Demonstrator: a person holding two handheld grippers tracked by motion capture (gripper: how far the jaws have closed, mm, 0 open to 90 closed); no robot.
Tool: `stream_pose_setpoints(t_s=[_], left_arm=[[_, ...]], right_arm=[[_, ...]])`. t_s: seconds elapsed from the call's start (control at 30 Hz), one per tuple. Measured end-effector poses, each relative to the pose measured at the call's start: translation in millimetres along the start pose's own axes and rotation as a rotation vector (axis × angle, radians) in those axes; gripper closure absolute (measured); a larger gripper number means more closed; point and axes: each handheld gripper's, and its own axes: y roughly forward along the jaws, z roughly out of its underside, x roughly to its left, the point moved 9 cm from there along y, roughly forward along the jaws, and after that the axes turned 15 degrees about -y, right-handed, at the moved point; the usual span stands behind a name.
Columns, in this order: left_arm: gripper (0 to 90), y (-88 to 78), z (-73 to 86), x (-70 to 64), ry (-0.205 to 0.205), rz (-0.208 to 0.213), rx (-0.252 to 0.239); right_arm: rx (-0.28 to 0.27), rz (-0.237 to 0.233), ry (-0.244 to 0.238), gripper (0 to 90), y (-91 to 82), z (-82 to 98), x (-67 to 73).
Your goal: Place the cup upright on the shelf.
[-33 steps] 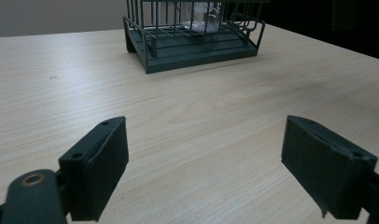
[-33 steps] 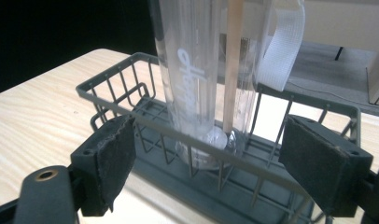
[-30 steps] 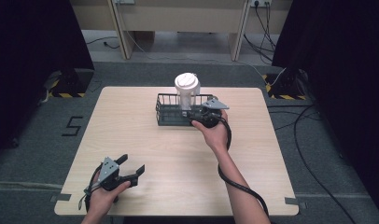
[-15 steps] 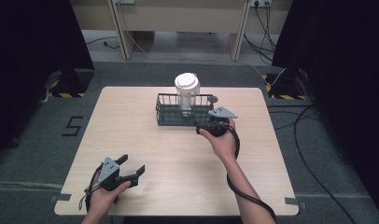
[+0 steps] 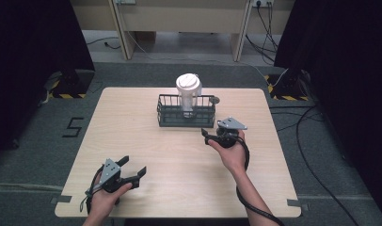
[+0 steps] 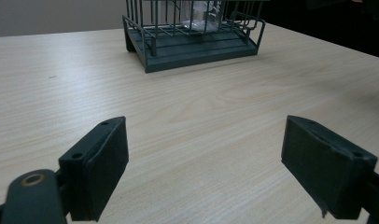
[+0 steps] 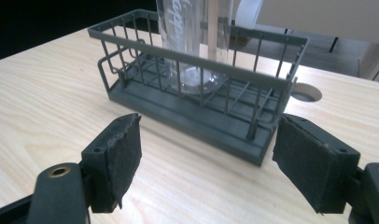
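Withdrawn from the basket [image 5: 186, 114], right gripper [image 5: 212, 135] hovers open, table [image 5: 132, 122] between.

Basket [image 5: 186, 116]: dark grey-green wire, same-colour slatted base. Cup [image 5: 187, 94] inside it: clear body with white lettering, white lid. Table [image 5: 132, 132] under basket: pale wood grain. Both grippers near basket, left gripper [image 5: 132, 170] and right gripper [image 5: 206, 135]: black jaws, grey top plates.

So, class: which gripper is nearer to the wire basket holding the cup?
The right gripper: it sits just off the wire basket at its front right corner, jaws open. The left gripper lies far back near the table's front left edge.
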Motion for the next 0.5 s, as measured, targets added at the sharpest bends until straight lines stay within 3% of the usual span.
stream_pose_setpoints(t_s=[0.5], left_arm=[[14.4,0.0,0.4,-0.1,0.000,-0.002,0.001]], right_arm=[[0.021,-0.002,0.008,23.9,-24.9,27.2,0.7]])
